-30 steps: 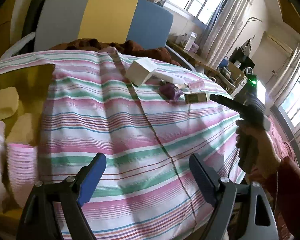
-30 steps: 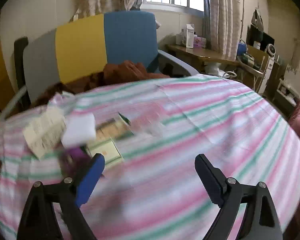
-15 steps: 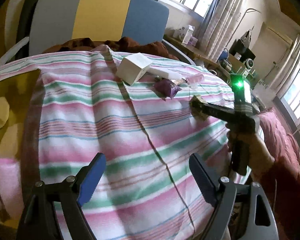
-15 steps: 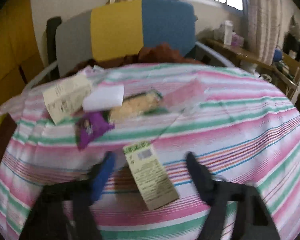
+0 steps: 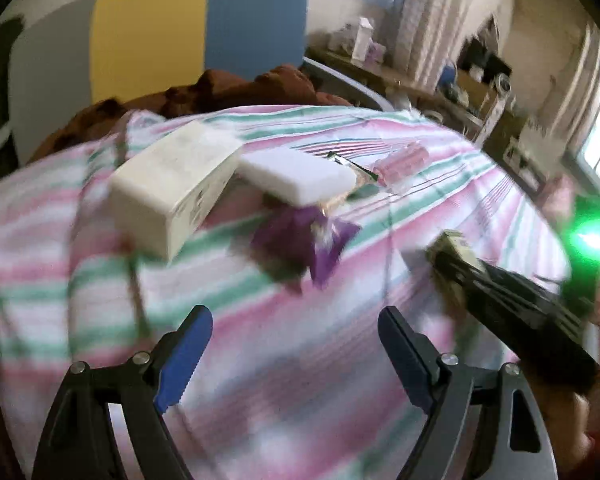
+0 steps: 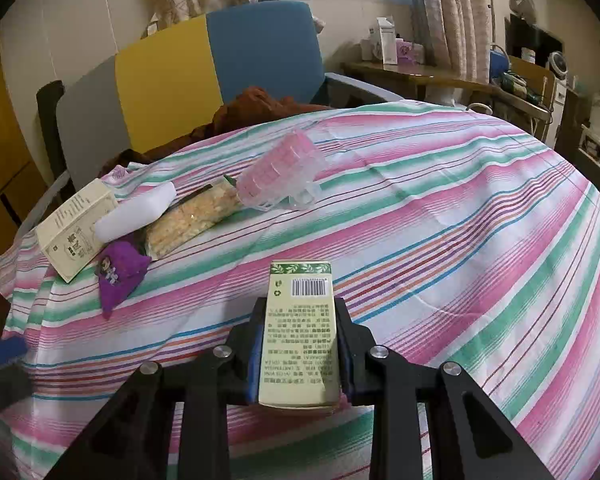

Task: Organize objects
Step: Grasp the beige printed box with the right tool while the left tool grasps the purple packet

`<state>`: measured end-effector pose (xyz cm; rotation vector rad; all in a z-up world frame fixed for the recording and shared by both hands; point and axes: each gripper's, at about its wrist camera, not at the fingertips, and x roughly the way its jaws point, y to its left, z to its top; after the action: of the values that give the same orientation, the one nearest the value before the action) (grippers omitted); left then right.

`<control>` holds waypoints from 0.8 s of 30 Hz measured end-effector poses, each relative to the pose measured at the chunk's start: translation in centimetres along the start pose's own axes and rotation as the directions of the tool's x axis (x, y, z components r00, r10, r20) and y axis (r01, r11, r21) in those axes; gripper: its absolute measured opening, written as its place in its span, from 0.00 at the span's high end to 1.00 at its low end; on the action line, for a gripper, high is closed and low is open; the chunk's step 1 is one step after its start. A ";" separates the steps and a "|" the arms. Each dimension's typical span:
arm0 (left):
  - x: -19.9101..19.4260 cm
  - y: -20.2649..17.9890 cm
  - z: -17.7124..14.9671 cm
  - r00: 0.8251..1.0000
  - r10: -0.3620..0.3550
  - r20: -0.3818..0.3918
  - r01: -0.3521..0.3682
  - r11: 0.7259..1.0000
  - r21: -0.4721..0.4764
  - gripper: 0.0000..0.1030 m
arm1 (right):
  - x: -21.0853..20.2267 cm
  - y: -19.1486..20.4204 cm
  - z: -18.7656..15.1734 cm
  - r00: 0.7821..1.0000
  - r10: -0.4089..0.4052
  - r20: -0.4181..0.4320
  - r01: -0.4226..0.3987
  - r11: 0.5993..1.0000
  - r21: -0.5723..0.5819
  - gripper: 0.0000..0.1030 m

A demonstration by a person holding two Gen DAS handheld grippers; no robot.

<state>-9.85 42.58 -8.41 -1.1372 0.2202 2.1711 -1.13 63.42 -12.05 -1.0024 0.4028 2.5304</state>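
Note:
My right gripper (image 6: 300, 344) is shut on a small green-and-cream carton (image 6: 300, 336) with a barcode, held just above the striped cloth (image 6: 460, 216). In the left wrist view that same gripper (image 5: 452, 256) reaches in from the right with the carton (image 5: 454, 242) at its tip. My left gripper (image 5: 296, 344) stands open over the cloth with nothing between its fingers. Ahead of it lie a purple pouch (image 5: 308, 240), a cream box (image 5: 172, 188) and a white block (image 5: 300, 174). A snack bag (image 6: 196, 220) and a clear pink organiser (image 6: 280, 172) rest further back.
A chair (image 6: 204, 68) with grey, yellow and blue panels stands behind the table, with brown fabric (image 6: 256, 108) heaped on its seat. A wooden desk (image 6: 440, 76) with boxes runs along the right wall under the window. The cloth's right half holds no objects.
My right gripper has closed on the green carton and holds it off the cloth. My left gripper has swung toward the pile, so the purple pouch and cream box sit much nearer.

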 end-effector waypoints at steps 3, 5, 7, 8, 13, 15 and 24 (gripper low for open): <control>2.0 -0.6 1.8 0.998 0.055 -0.006 -0.054 0.996 0.064 0.16 | 0.2 -0.4 -0.1 1.000 0.010 0.002 -0.010 1.000 0.011 0.70; 3.0 -0.5 2.7 0.996 0.086 -0.005 -0.085 0.993 0.083 0.16 | 0.3 -0.7 -0.1 1.000 0.021 0.002 -0.021 0.999 0.024 0.70; 3.9 -0.5 3.4 0.997 0.080 -0.001 -0.080 0.992 0.098 0.16 | 0.4 -0.8 -0.2 1.000 0.028 0.006 -0.028 0.999 0.030 0.70; 4.2 -0.6 3.4 0.997 0.079 0.004 -0.079 0.990 0.114 0.16 | 0.4 -0.8 -0.1 1.000 0.028 0.007 -0.028 0.999 0.030 0.70; 6.1 -1.6 3.5 0.998 0.063 -0.007 -0.060 0.974 0.219 0.18 | 0.5 -0.7 -0.3 1.000 0.020 0.009 -0.020 1.000 0.023 0.70; 6.2 -1.6 3.4 0.999 0.049 -0.008 -0.046 0.974 0.221 0.22 | 0.5 -0.8 -0.3 1.000 0.024 0.011 -0.024 0.999 0.027 0.70; 5.4 -0.8 3.3 0.999 -0.008 0.035 0.002 0.983 0.182 0.43 | 0.5 -0.4 -0.3 1.000 0.006 0.015 -0.006 1.000 0.013 0.70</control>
<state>-13.68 47.24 -10.55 -0.9940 0.3907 2.1170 -1.10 63.79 -12.70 -0.9780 0.4176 2.5361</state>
